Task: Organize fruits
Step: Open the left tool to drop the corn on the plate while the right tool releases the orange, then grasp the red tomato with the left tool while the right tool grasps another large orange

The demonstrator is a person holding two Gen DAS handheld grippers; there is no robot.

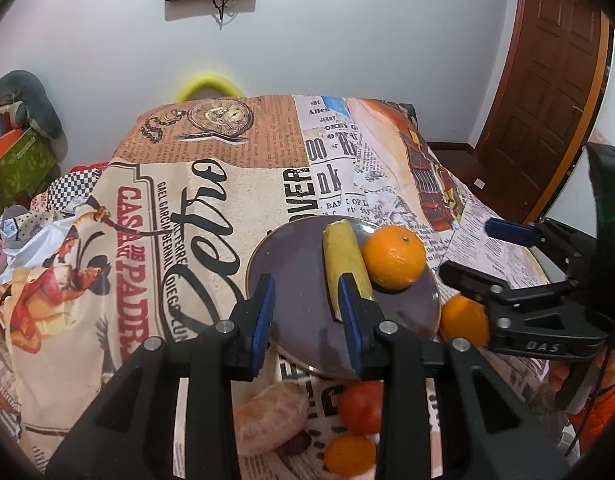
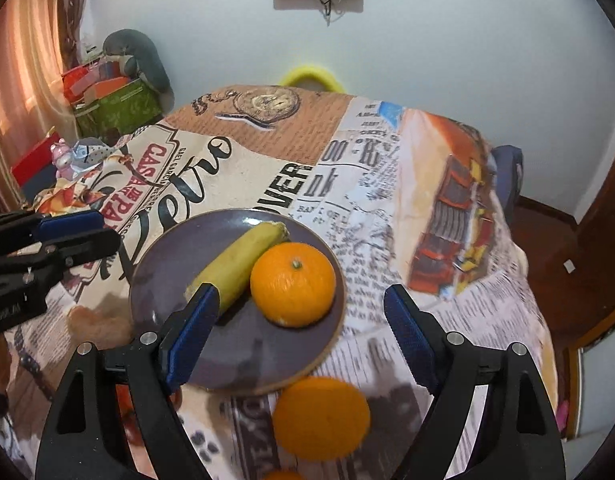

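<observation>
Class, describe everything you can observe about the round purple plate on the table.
The round purple plate looks like glazed ceramic, shallow, with a thin pale rim. It lies flat on the newspaper-print tablecloth. On it rest a yellow banana, lying diagonally, and a whole orange that appears to touch the banana. A second orange sits on the cloth just outside the near rim. Neither pair of tongs touches the plate.

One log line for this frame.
plate: banana, orange | loose orange on cloth | right gripper open above it | left gripper open

near orange (image 2: pixel 320 418) blurred, tomato (image 1: pixel 361 408) half hidden
</observation>
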